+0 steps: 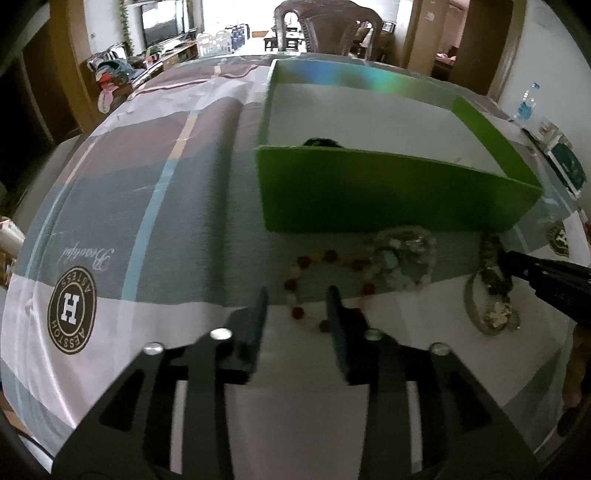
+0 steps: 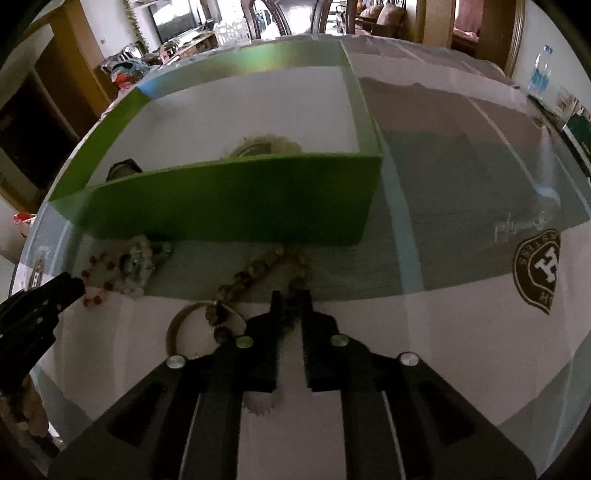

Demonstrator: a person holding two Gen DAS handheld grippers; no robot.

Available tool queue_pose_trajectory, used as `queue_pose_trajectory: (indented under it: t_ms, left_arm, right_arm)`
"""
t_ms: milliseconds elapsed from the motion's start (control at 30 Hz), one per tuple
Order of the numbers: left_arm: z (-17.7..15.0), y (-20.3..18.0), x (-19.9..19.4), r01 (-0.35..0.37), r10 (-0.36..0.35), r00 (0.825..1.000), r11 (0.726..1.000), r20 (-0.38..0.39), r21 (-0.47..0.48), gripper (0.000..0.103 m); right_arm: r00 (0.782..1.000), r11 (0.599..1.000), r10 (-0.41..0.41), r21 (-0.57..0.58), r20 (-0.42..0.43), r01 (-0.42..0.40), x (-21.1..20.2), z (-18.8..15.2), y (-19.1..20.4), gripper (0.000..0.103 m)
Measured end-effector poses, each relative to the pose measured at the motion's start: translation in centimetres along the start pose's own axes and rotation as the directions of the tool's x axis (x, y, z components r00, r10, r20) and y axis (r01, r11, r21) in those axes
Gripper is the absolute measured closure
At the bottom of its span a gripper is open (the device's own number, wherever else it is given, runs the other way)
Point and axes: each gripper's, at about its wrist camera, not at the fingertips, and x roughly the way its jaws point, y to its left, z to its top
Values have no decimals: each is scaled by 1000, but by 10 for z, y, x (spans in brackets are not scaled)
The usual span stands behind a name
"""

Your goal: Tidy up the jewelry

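Note:
A green box point(image 1: 369, 188) with a white inside stands on the tablecloth; it also shows in the right wrist view point(image 2: 229, 206). Jewelry lies in front of it. A red and cream bead bracelet point(image 1: 325, 280) lies under my open left gripper point(image 1: 297, 295). A pale stone bracelet point(image 1: 402, 254) lies beside it. My right gripper point(image 2: 291, 301) is shut on a brown bead bracelet point(image 2: 258, 269), which crosses a thin bangle point(image 2: 184, 325). Inside the box lie a dark piece point(image 2: 123, 170) and a pale bead ring point(image 2: 266, 146).
The patterned tablecloth point(image 1: 147, 221) has round logos point(image 1: 72, 310). A dark wooden chair point(image 1: 325, 29) stands behind the table. A water bottle point(image 2: 541, 70) and small boxes point(image 1: 565, 166) sit at the far right edge.

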Motion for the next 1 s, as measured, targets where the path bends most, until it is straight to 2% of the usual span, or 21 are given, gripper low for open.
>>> queue_pose_trajectory:
  t_ms: [167,233,267,300,333,400,633,833,1000]
  left_arm:
    - [0,2,11,-6,6,1000,1000,-10,2,66]
    - [0,-2,12,-23,23,1000,1000,0,17,67]
    - [-1,-4,11,-23,23,1000,1000,6,21,69]
    - [-1,-5,11,-15,15,1000,1000,9,26,80]
    - [-1,-7,10,-5,4,1000,999,8,35,91]
    - [-1,-8,10,13,-13,1000,999,-3,37,95]
    - [-2,-12,-9,46,-47,998,998,31,35,95]
    - [4,-20,-40,64,-68,994,997,90,52,95]
    - [16,-27,-69,65,-76,987,995,139,77,95]
  right_arm:
    - [1000,999,-24,-47,9,24,2,-3,11,75]
    - [998,996,-52,-69,22,54,3,-4,16,75]
    - [998,995,-60,-80,30,62,3,-5,19,79]
    - [998,995,-48,-85,33,51,3,-6,21,85]
    - [999,996,-27,-89,29,30,4,-6,21,95]
    - [1000,996,-14,-85,22,16,3,-7,20,95]
    - [995,996,24,-84,100,-16,-34,-6,15,95]
    - [981,994,54,-105,186,-35,-78,-1,25,95]
    - [972,991,64,-125,226,-36,-99,6,28,95]
